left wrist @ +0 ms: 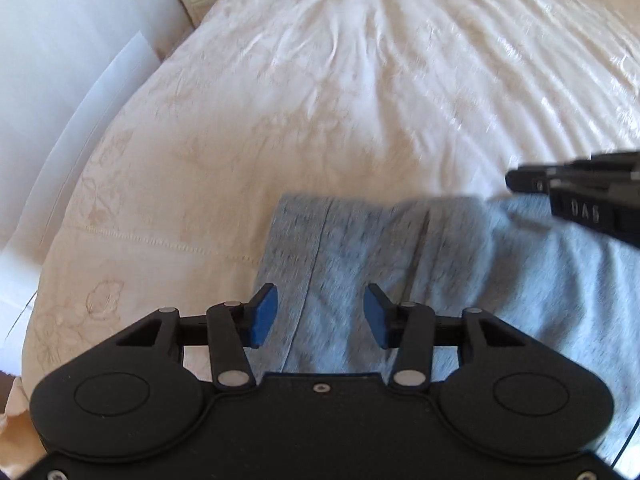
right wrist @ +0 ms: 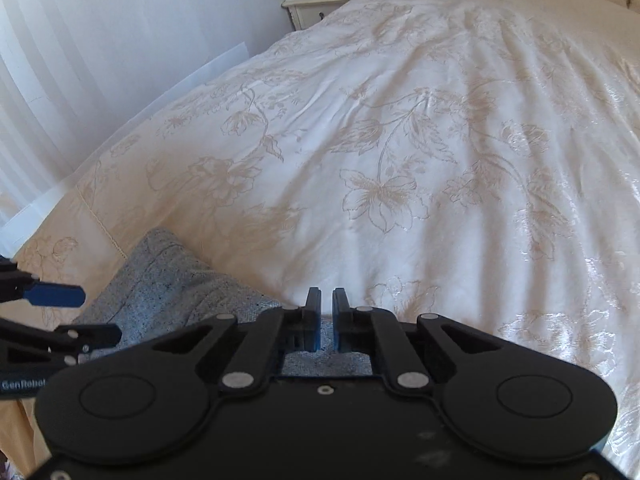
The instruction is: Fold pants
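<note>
left wrist view: the left gripper (left wrist: 320,316) hangs above the pants (left wrist: 360,248), its blue pads about half apart with nothing between them; the grey cloth lies just beneath and ahead of the fingertips. the right gripper (left wrist: 576,200) comes in from the right, over the far right part of the bundle. in the right wrist view the right gripper (right wrist: 326,312) shows only a narrow slit between its pads, and no cloth is caught in it; the pants (right wrist: 168,280) lie under and to the left of its fingers, the left gripper (right wrist: 60,312) beside them.

what could go wrong: neither claw has hold of anything, so the fold rests on its own weight. the bundle sits near the edge of the bed, and a brush from a fingertip could likely flip a layer open or drag it toward the edge. the bedspread (right wrist: 400,140) looks glossy, so the pants may well slide on it.

the pants are soft heathered grey knit, folded into a rough rectangle with two lengthwise seams or edges. beyond them the bedspread is cream, sheeny, with a floral pattern and shallow wrinkles. farther off stands a pale nightstand (right wrist: 316,8) by white curtains (right wrist: 100,40).
</note>
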